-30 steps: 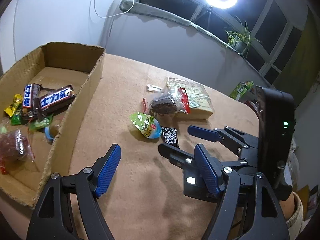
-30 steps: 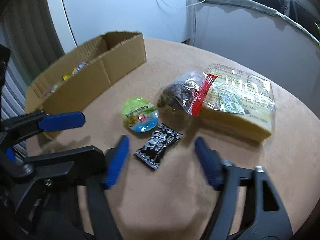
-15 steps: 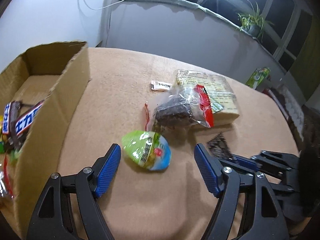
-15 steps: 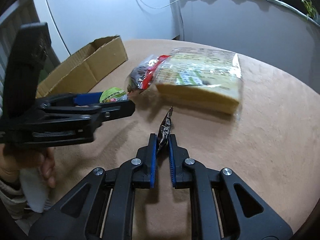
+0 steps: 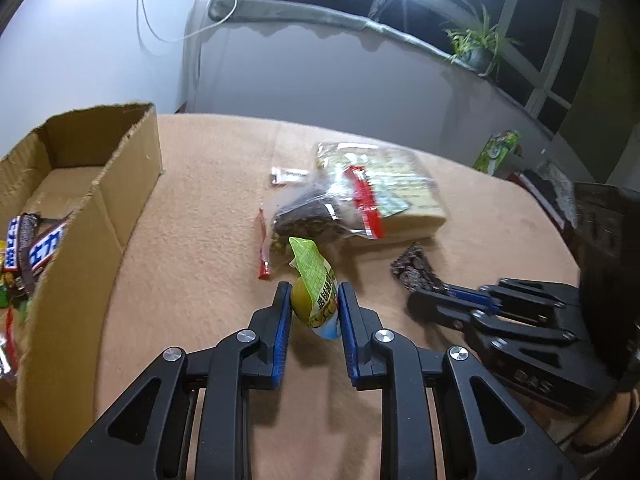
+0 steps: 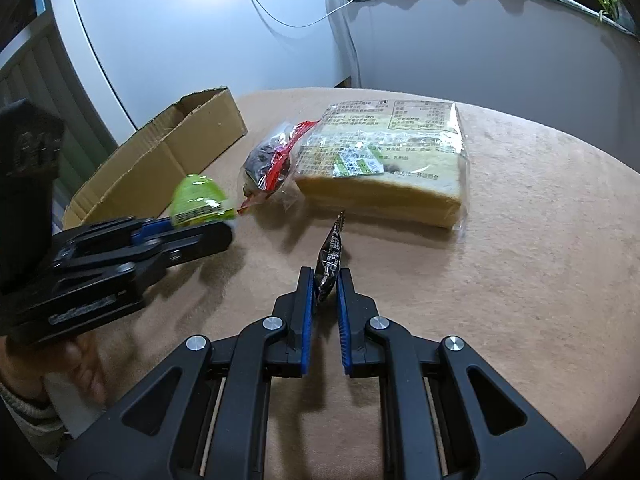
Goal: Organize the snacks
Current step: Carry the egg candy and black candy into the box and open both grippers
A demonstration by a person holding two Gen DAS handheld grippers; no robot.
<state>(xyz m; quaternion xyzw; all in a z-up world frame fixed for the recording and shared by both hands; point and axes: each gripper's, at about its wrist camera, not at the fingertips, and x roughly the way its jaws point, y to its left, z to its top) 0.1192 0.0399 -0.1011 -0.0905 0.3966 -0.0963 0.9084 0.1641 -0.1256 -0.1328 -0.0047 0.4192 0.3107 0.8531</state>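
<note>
My left gripper is shut on a green-lidded jelly cup and holds it just above the tan table; the cup also shows in the right wrist view. My right gripper is shut on a small black snack packet, which also shows in the left wrist view. A cardboard box with chocolate bars inside stands at the left. A clear bag of dark snacks leans on a wrapped loaf of sliced bread.
A small white sachet and a thin red wrapper lie near the bag. A green carton stands beyond the table's far right edge. The two grippers are side by side above the table.
My left gripper has shut on the jelly cup and lifted it. My right gripper shut on the black packet half a second ago and still holds it off the table.
</note>
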